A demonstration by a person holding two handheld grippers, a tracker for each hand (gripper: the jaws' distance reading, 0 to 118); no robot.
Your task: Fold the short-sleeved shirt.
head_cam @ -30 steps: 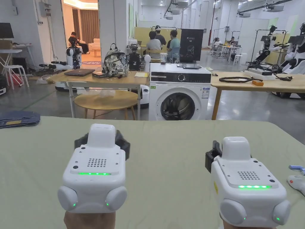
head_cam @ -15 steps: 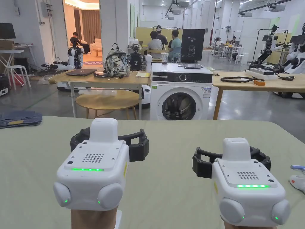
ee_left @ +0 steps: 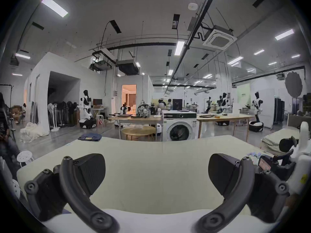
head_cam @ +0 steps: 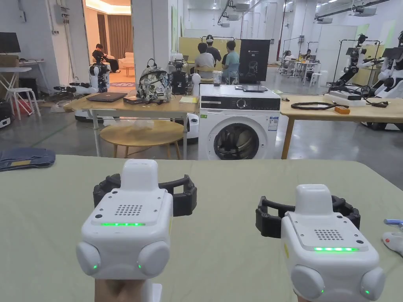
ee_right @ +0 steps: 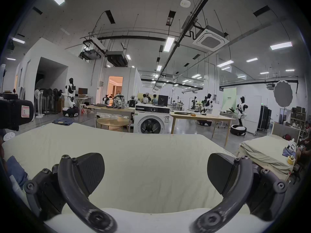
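Observation:
Both grippers hover side by side over the pale green cloth-covered table [head_cam: 220, 177]. My left gripper [head_cam: 145, 192] is open, its black jaws spread wide with nothing between them, as the left gripper view [ee_left: 156, 172] confirms. My right gripper [head_cam: 307, 214] is open in the same way, with bare cloth between its jaws [ee_right: 155, 171]. A folded blue denim garment [head_cam: 25, 157] lies at the table's far left corner, well away from both grippers.
Small items lie at the table's right edge [head_cam: 393, 236]. Beyond the far edge stand a washing machine [head_cam: 237, 126], a round wooden table [head_cam: 141, 133] and long wooden tables. A second cloth-covered table [ee_right: 262, 151] stands to the right.
Both grippers' jaws have spread from close together to wide open. The hands have stayed in about the same place over the table.

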